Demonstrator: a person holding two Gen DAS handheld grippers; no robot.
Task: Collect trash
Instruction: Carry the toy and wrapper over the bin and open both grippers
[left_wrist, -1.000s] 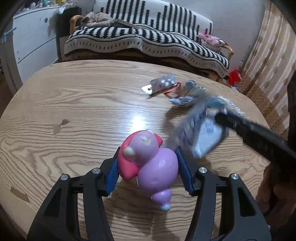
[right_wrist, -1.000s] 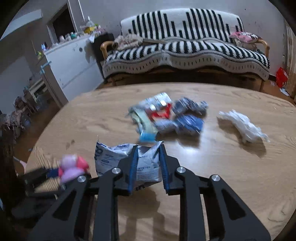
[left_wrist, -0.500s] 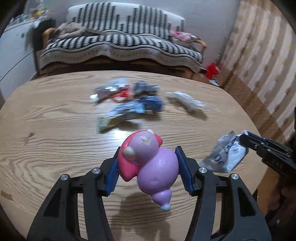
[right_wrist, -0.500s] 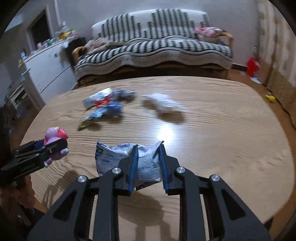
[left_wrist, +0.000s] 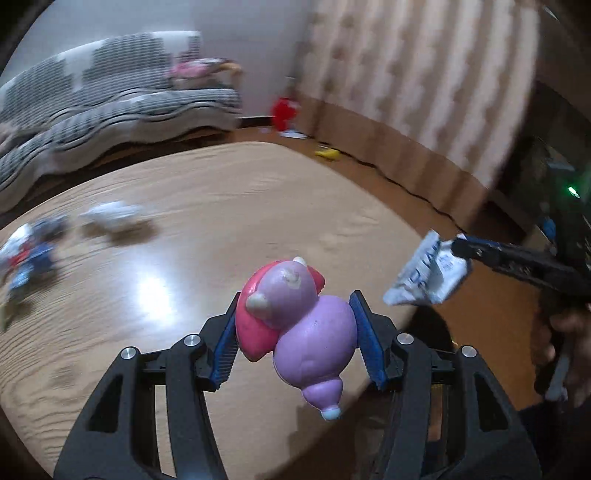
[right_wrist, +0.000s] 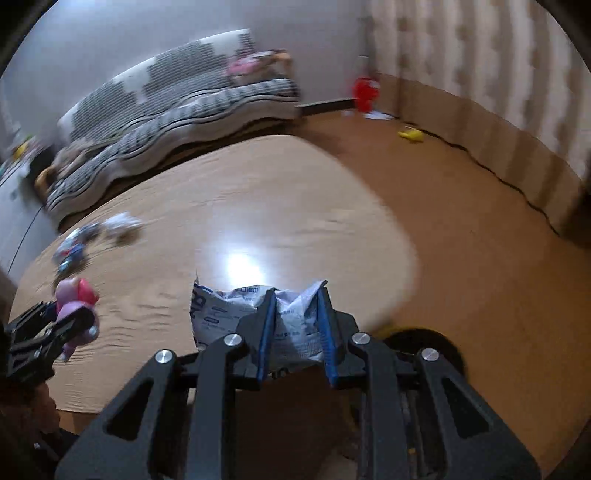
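Wooden table below both grippers | left gripper clamps pink-purple toy | right gripper pinches white wrapper | other trash far ahead-left

The left gripper pointed forward and downward, its two black fingers with blue ribbed pads pressed against either side of a pink and purple toy figure, which sat tilted between them. The right gripper also angled down, its fingers drawn close together and clamped on a crumpled white wrapper. In the left wrist view the right gripper reached in from the right edge, gripped by a hand curled around its handle, with a dark sleeve below. In the right wrist view the left gripper entered at the left edge.
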